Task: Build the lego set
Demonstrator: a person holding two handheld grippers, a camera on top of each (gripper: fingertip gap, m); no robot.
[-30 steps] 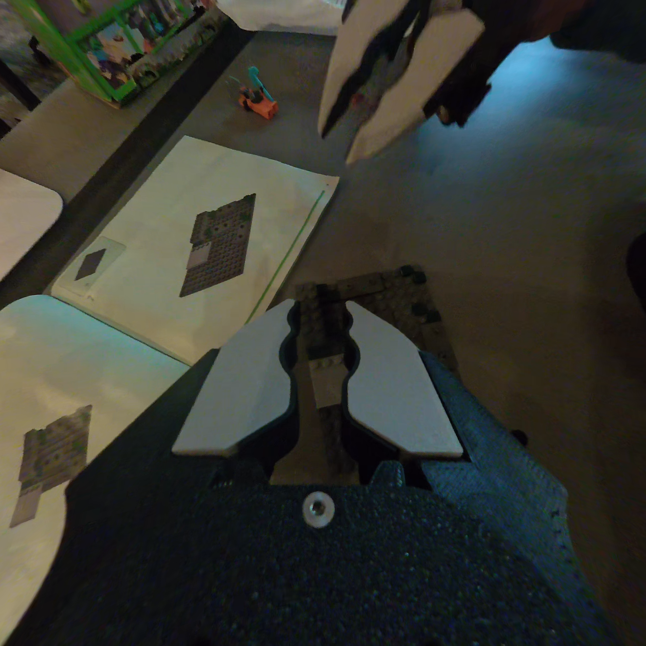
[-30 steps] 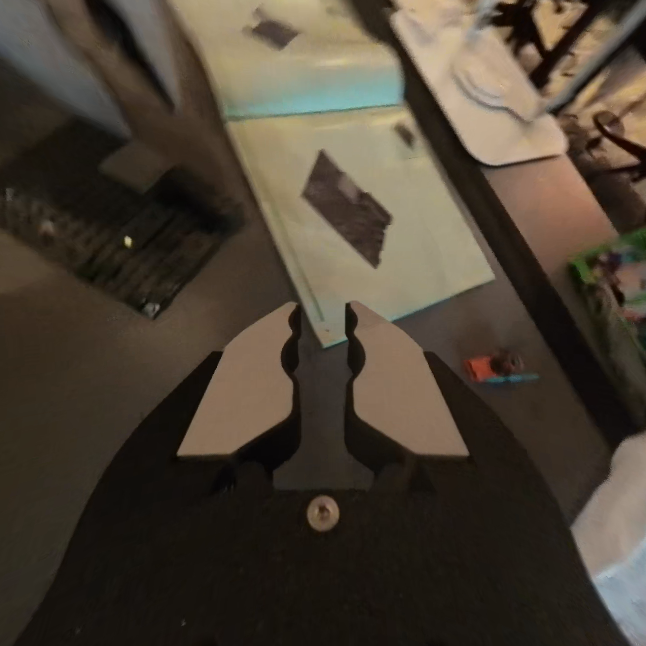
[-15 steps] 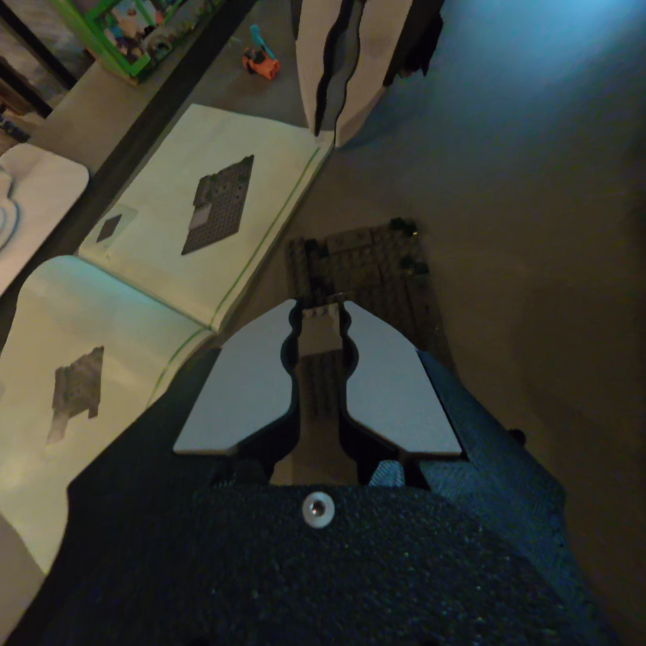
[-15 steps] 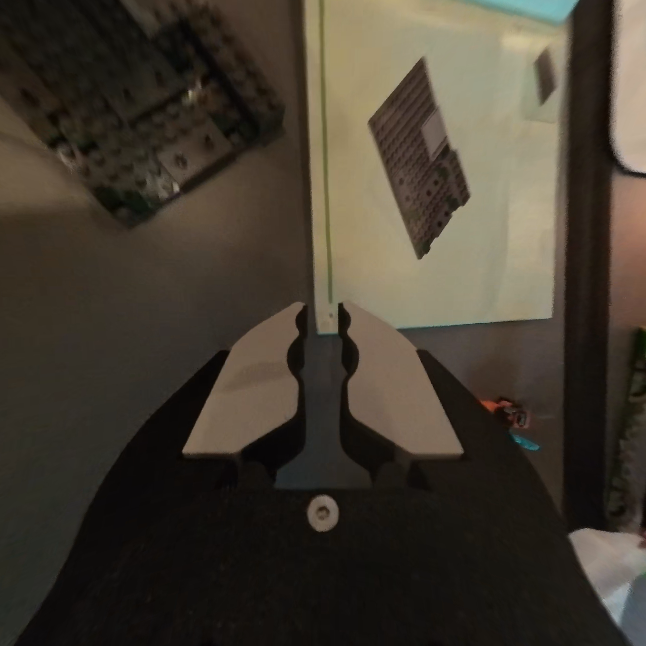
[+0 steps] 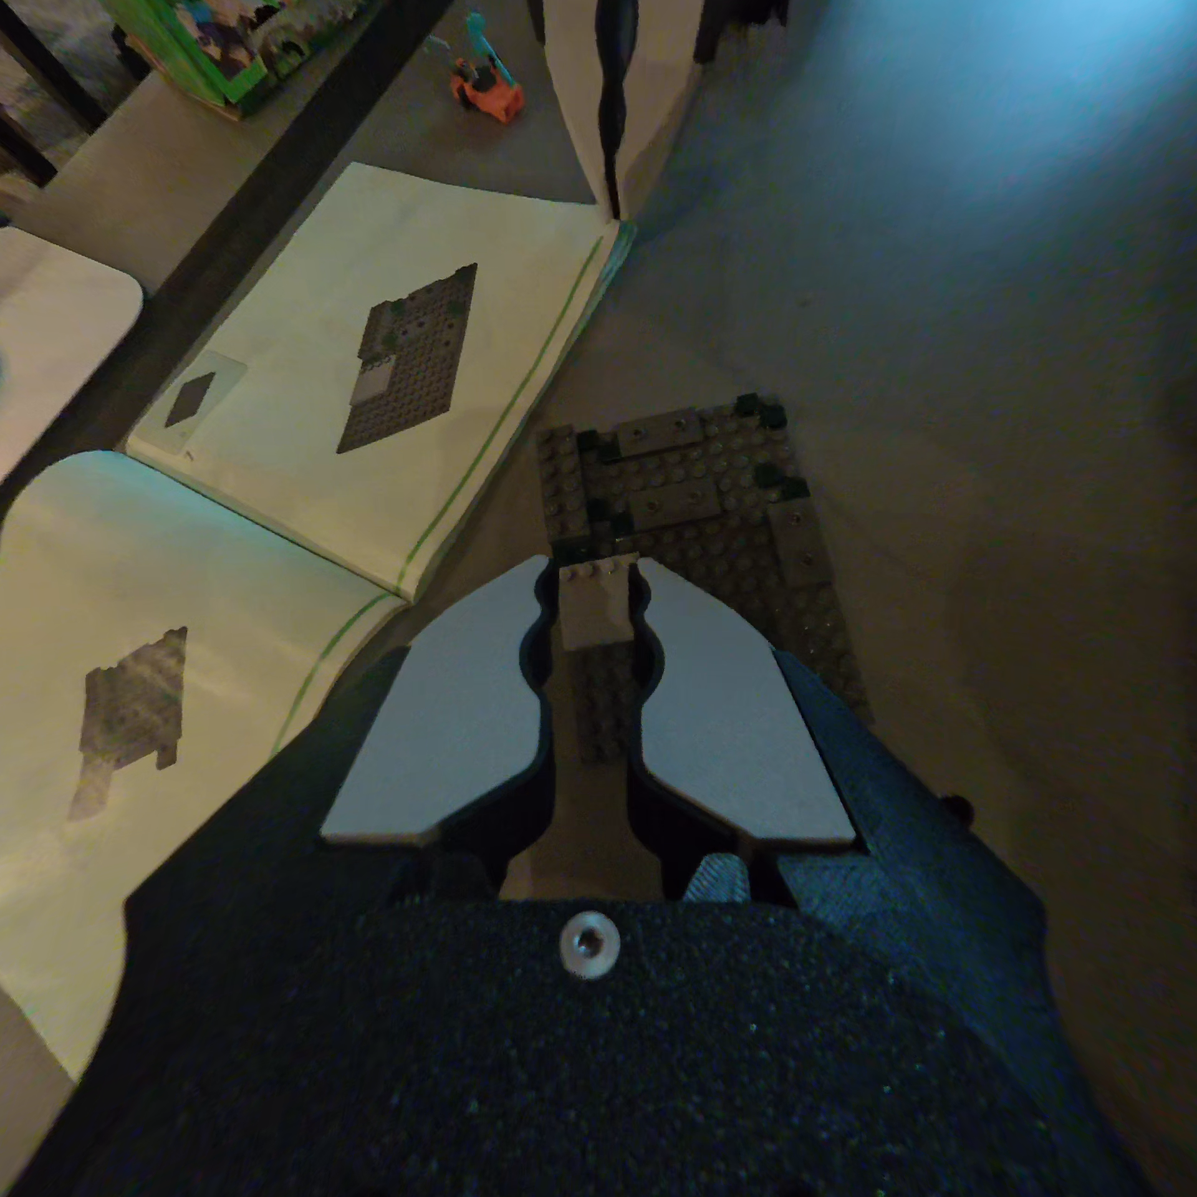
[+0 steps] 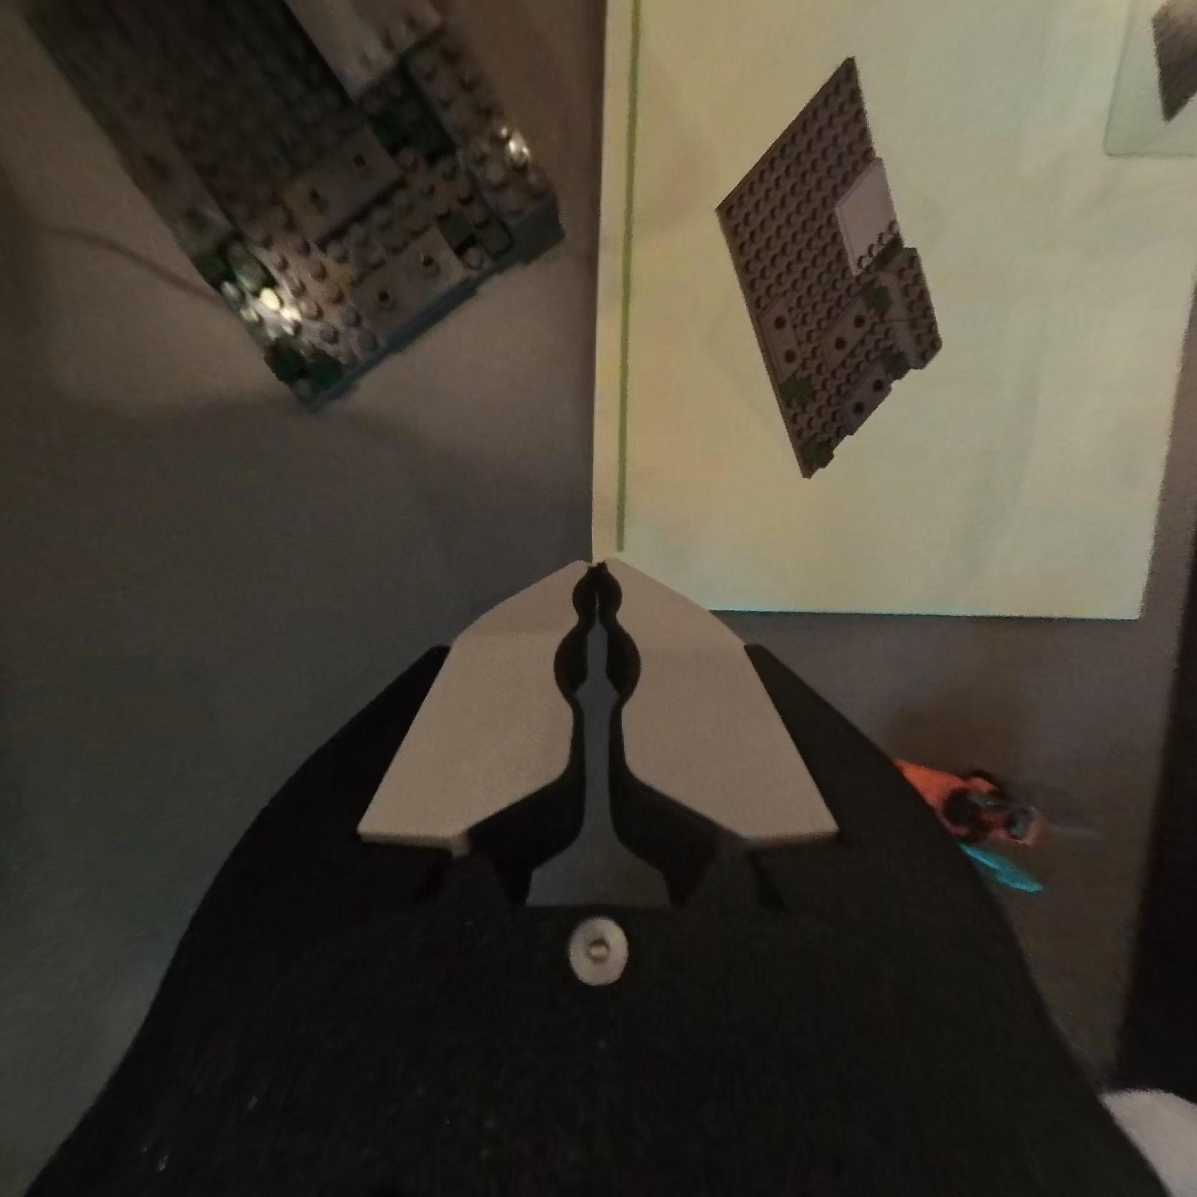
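A dark grey Lego baseplate (image 5: 712, 505) with several grey and dark green pieces lies flat on the grey table; it also shows in the right wrist view (image 6: 291, 194). A light grey sloped piece (image 5: 594, 612) sits on its near part. My left gripper (image 5: 596, 567) hovers above that piece, open, with the piece seen in the gap and not gripped. My right gripper (image 6: 596, 565) is shut on the near corner of the open instruction booklet's page (image 6: 971, 518). It shows from the left wrist view (image 5: 612, 214), tips down on that corner.
The open booklet (image 5: 453, 214) lies left of the baseplate. A small orange and teal Lego model (image 5: 486, 97) stands beyond it. A green set box (image 5: 214, 52) and a white tray (image 5: 58, 343) sit past a dark gap (image 5: 259, 194) between tables.
My right gripper came down to the booklet's corner and closed on the page. My left gripper drew back, so more of the baseplate shows ahead of it.
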